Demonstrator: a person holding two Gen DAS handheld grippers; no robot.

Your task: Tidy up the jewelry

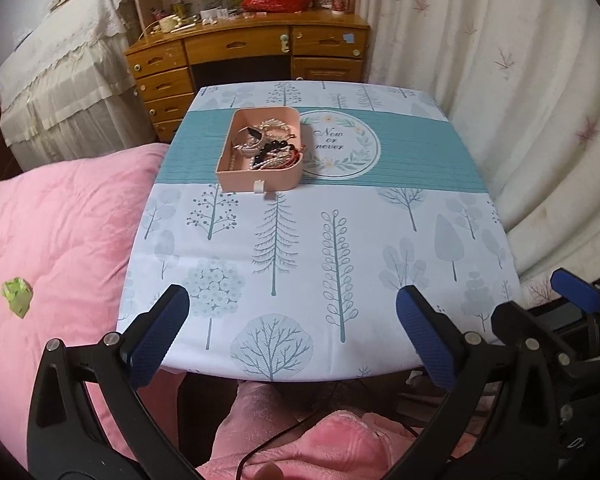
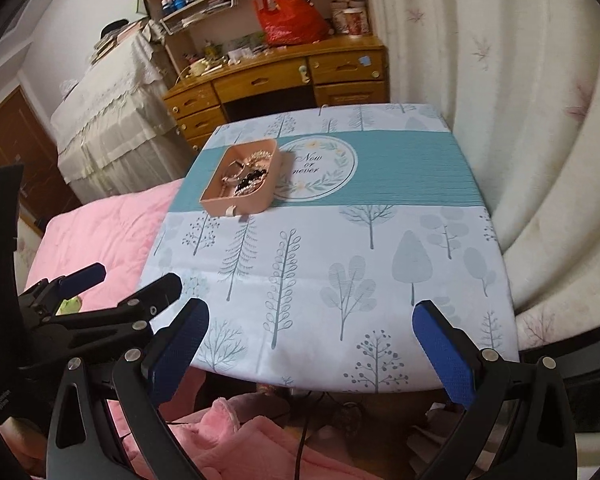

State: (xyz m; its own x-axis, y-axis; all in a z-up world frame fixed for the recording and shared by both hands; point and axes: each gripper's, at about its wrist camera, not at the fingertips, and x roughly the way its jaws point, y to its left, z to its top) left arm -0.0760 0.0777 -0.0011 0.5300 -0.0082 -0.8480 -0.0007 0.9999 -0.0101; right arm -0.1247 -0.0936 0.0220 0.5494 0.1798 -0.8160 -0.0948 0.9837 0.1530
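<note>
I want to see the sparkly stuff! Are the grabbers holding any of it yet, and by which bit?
Nothing is held. The left gripper and right gripper are both open, and the jewelry lies in the pink box.

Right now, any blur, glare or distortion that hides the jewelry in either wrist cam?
Left wrist view: heavy fisheye bowing and dark corners; jewelry in the pink tray soft, tangled, no glare. Right wrist view: same warp; tray smaller, pieces blurrier.

We can't separate the tangled jewelry [image 1: 266,146] in the pink tray [image 1: 256,182]; individual pieces too small. Tray's near wall hides its floor. Desk clutter [image 2: 236,54] blurred, table legs hidden by tablecloth [image 1: 320,248].
</note>
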